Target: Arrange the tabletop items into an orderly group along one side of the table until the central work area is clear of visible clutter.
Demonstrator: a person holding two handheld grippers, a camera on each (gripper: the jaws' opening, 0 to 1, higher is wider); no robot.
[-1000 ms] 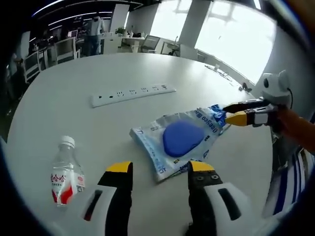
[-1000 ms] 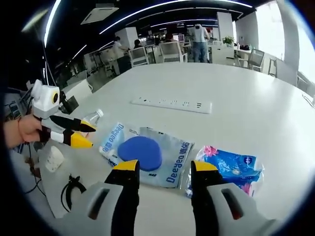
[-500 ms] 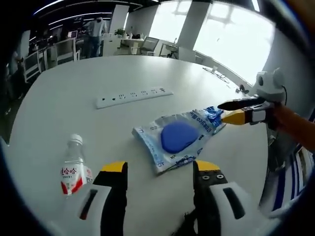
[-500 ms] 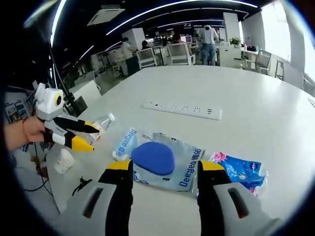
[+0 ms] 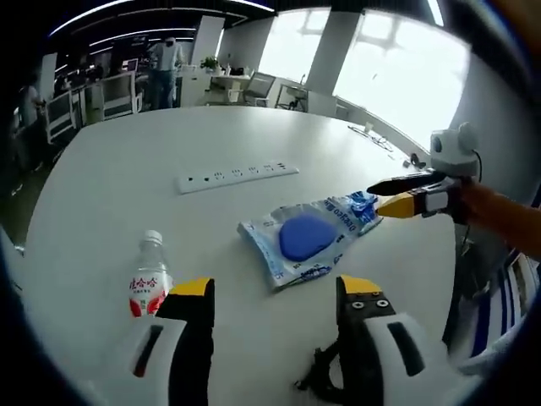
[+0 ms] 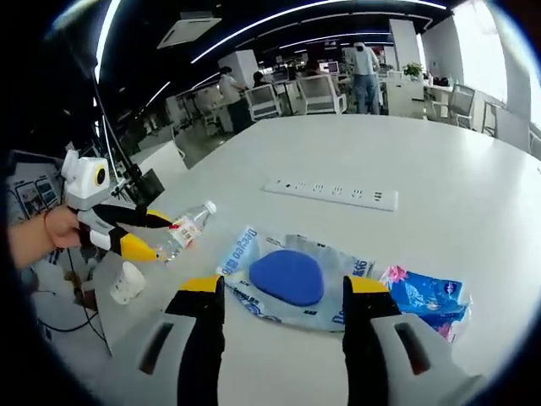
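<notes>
A clear plastic bag with a blue pad inside [image 5: 304,241] lies flat on the round white table [image 5: 127,161]. Beside it sits a small blue tissue packet [image 6: 427,296]. A water bottle with a red label [image 5: 149,283] lies near the table edge, and a white power strip [image 5: 238,174] is farther back. My left gripper [image 5: 276,292] hovers short of the bag, open and empty. My right gripper [image 6: 283,288] faces the bag [image 6: 292,279] from the opposite side, also open and empty. In the left gripper view the right gripper [image 5: 378,200] points at the tissue packet [image 5: 362,203].
A black cable [image 5: 325,381] lies at the table edge under my left gripper. A small white cup-like object [image 6: 127,282] sits off the table's side. The left gripper [image 6: 161,238] hangs beside the bottle [image 6: 188,228]. Office desks, chairs and people stand far behind.
Both grippers have drawn back from the bag, so it and the other items look smaller and farther. The items themselves have stayed put.
</notes>
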